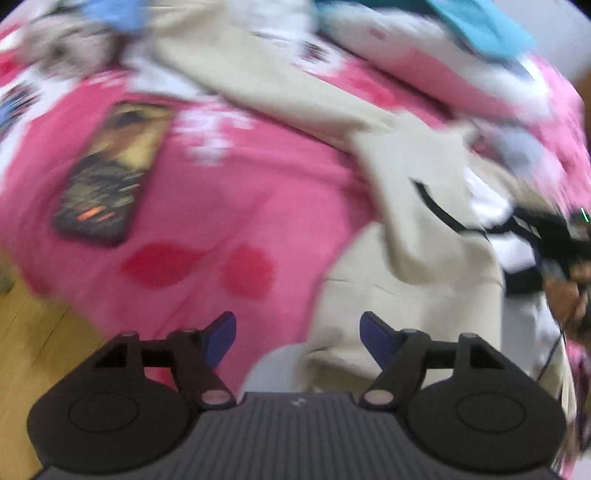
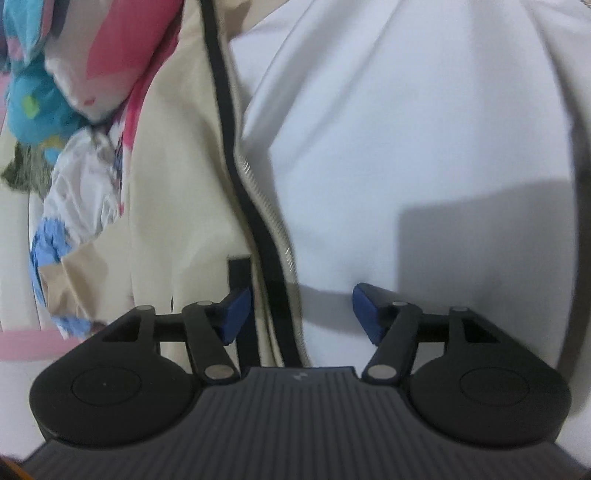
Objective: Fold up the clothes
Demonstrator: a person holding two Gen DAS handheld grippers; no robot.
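Two hand-held grippers hover over a bed strewn with laundry, both with nothing in their grasp. Nearest the lens, the left gripper (image 1: 297,332) stands wide, its blue pads apart above the hem of a cream jacket (image 1: 413,295), with only air between them. The right gripper (image 2: 301,314) is likewise spread, its pads astride the jacket's black zip (image 2: 258,206); the zip tape runs up between them, but neither pad presses on it.

The jacket lies open rather than folded. In the right wrist view its white lining (image 2: 406,147) faces up and fills most of the frame, still creased, while the cream shell falls away on the other side of the zip. In the left wrist view, one cream sleeve trails off toward the top of the frame across a pink sheet (image 1: 192,229). At that view's right edge, the right gripper and the hand (image 1: 569,295) holding it can be seen, though blur makes the detail hard to read.

Farther off, a dark patterned rectangle, possibly a phone (image 1: 110,170), rests on the sheet well clear of the jacket. Beyond it, a heap of other clothes (image 1: 480,26) in blue, teal and white waits at the head of the bed.

By the look of it, the folding has hardly begun: the jacket is spread but neither zipped nor squared, its sleeves are loose, and the heap beyond is untouched.
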